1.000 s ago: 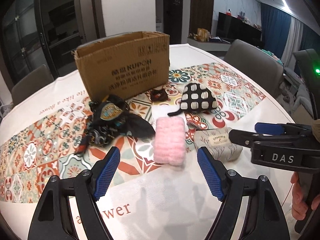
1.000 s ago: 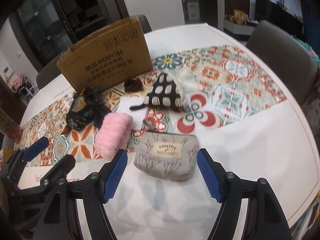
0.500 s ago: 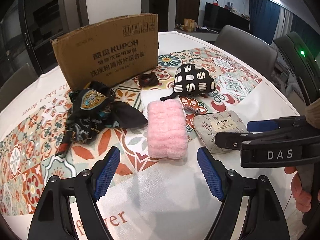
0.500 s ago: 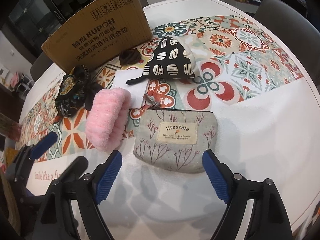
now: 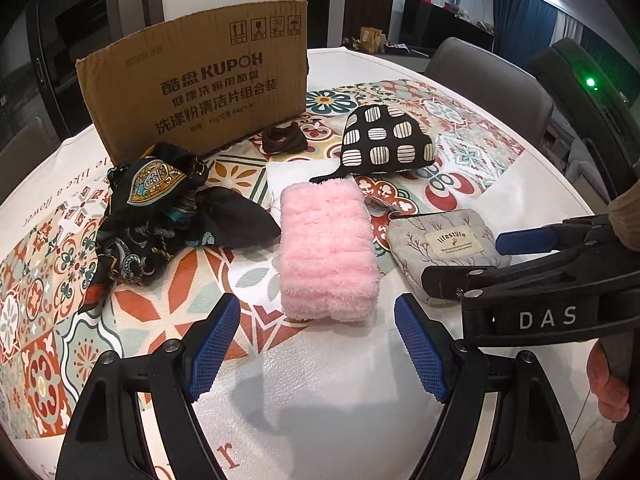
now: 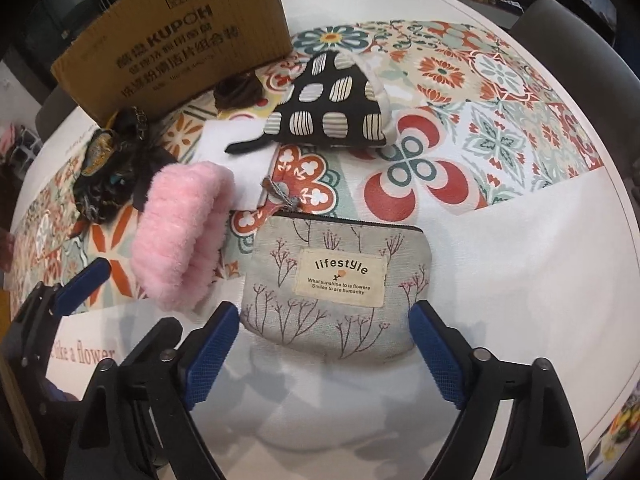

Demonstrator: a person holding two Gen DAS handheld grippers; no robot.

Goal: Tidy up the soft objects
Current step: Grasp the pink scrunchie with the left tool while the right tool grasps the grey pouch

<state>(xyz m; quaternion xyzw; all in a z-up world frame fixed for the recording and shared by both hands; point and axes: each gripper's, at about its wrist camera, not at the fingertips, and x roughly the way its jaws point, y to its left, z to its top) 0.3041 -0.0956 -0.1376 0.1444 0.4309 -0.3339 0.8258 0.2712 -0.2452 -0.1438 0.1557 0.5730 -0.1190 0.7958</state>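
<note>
Lengthwise, pink towel (image 5: 326,250) points away from left gripper (image 5: 318,348), toward box (image 5: 196,96).

Home dining rm: round table (image 5: 500,184) w/ patterned cloth, padded chairs (image 5: 492,76), curtains (image 5: 520,28).

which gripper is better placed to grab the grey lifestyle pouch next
Right. The right gripper, jaws just opened wider, straddles the pouch near edge. The left gripper is open, lined up on the pink towel.
</note>
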